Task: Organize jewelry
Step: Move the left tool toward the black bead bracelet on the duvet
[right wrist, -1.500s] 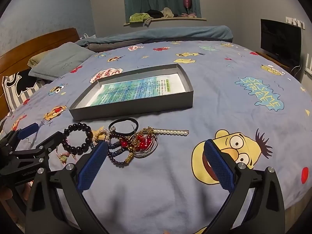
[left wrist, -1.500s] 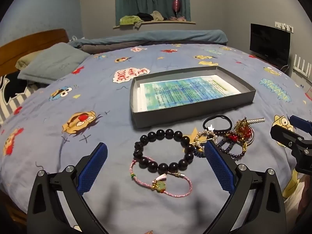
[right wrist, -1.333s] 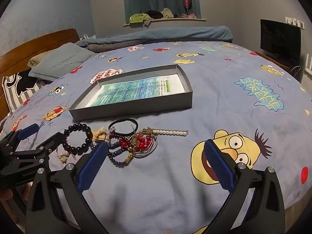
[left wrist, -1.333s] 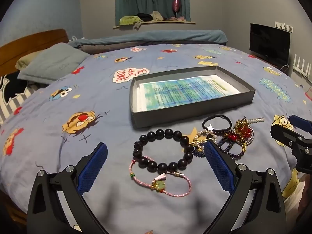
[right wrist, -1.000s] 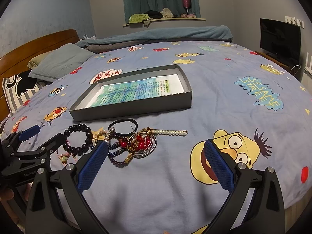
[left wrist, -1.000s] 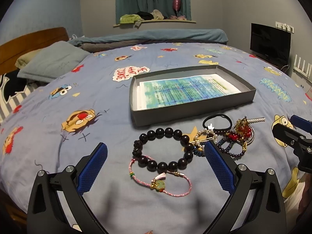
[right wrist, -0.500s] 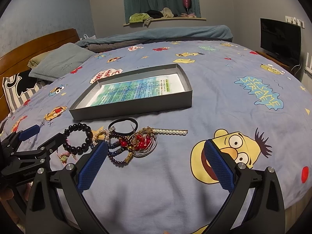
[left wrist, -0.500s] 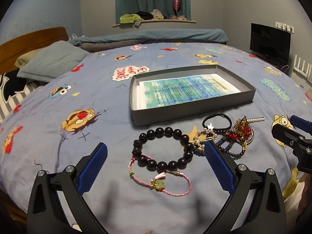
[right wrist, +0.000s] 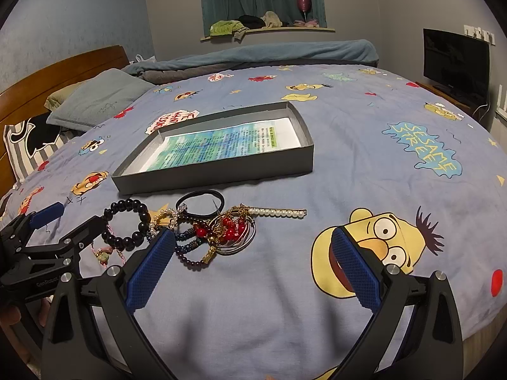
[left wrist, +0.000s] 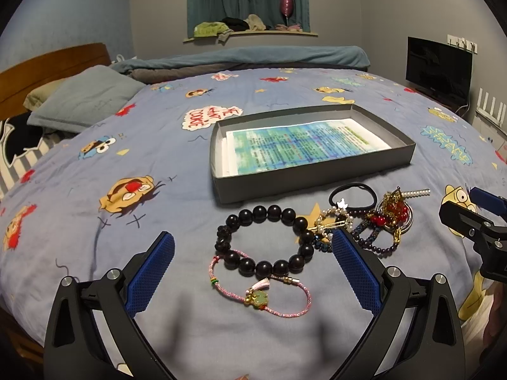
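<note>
A pile of jewelry lies on the blue cartoon bedspread in front of a shallow grey box (left wrist: 317,175) (right wrist: 221,171) lined with printed paper. A black bead bracelet (left wrist: 266,240) (right wrist: 126,224) and a pink cord bracelet (left wrist: 259,297) lie nearest my left gripper (left wrist: 250,269), which is open and empty just short of them. A black hair tie (left wrist: 353,194), a red and gold tangle (right wrist: 228,228), dark beaded bracelets and a pearl hair clip (right wrist: 279,212) lie further right. My right gripper (right wrist: 253,269) is open and empty, to the right of the pile.
Pillows (left wrist: 82,101) and a wooden headboard (right wrist: 57,72) are at the left. A rolled blanket (left wrist: 247,60) lies across the far side of the bed. A TV (right wrist: 456,63) stands at the right. The bed edge runs just below both grippers.
Nearly nothing has changed: both grippers stay open and drift only very slightly. The jewelry and box have not moved.
</note>
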{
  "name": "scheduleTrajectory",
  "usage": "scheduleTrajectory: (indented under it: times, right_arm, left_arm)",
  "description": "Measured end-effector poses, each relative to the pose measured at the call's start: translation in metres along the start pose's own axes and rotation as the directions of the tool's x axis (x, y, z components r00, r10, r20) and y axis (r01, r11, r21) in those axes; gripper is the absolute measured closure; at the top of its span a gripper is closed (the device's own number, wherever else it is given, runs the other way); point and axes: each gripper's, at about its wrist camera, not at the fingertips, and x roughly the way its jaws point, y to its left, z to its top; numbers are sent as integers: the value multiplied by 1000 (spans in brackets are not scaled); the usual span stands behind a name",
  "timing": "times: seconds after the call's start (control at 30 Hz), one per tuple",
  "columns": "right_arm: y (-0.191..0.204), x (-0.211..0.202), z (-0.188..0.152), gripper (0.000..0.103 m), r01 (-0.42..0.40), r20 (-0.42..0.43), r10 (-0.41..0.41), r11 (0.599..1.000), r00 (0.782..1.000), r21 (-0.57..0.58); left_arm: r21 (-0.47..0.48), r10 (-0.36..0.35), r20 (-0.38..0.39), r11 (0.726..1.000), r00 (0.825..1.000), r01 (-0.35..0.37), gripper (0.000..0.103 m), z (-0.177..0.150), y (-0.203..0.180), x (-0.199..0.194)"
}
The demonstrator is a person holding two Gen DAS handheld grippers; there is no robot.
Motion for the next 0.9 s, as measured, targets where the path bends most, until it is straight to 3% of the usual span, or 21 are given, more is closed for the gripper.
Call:
scheduleTrajectory:
  times: [0.9]
  right_arm:
    - [1,10,-3,5,-8,-19,8,1000,1000,2]
  left_arm:
    - [-9,1,-9,1000,1000,-1,4,-3,4,4]
